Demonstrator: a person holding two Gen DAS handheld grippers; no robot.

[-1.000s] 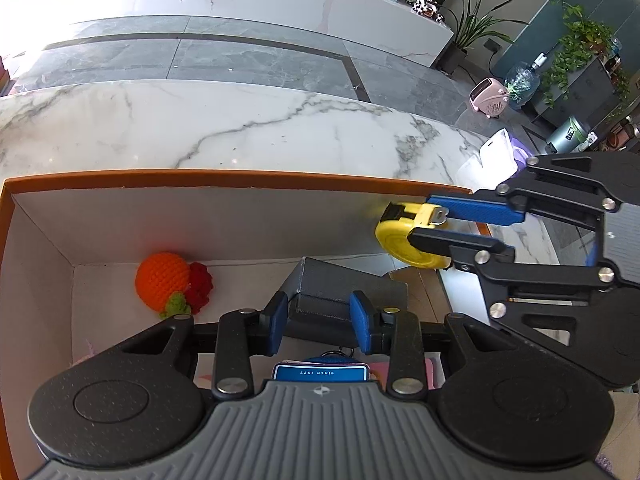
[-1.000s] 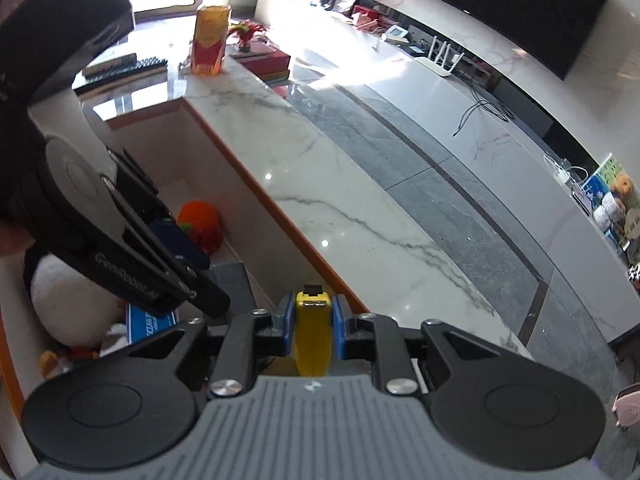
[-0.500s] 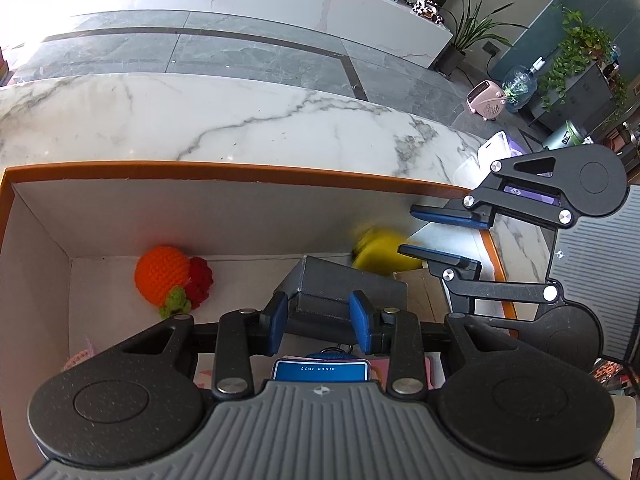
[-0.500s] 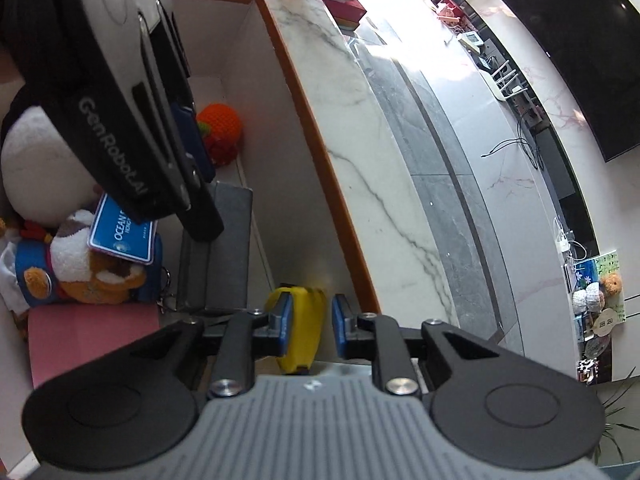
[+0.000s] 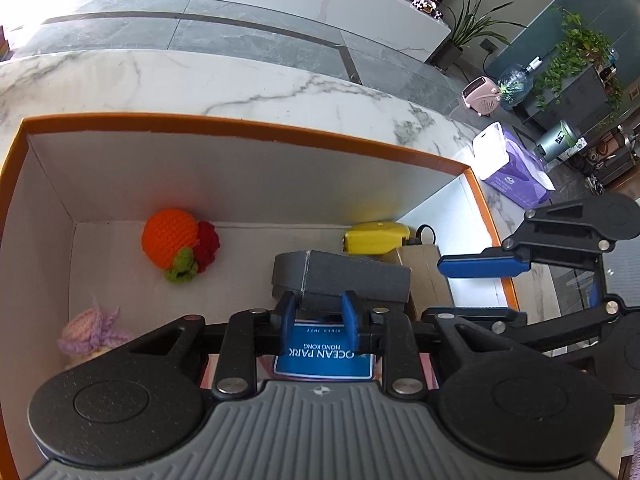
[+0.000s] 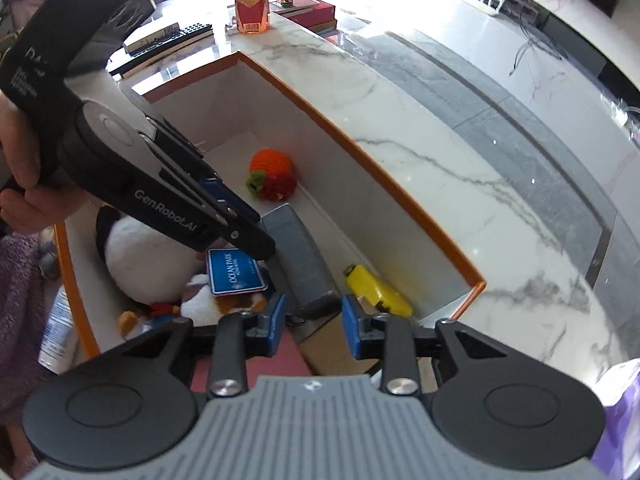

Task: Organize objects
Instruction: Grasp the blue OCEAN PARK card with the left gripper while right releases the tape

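The left gripper (image 5: 319, 318) reaches down into the orange-rimmed box (image 5: 240, 132), its fingers clamped on the near end of a grey case (image 5: 340, 274). The right gripper (image 6: 314, 330) hovers above the box's right end, angled downward, fingers apart and holding nothing. The yellow tape measure (image 6: 378, 290) lies on the box floor in the far right corner, beside the grey case.

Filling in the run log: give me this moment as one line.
left claw: shut on grey rectangular case | right claw: open, empty | yellow tape measure: lying in orange-rimmed box
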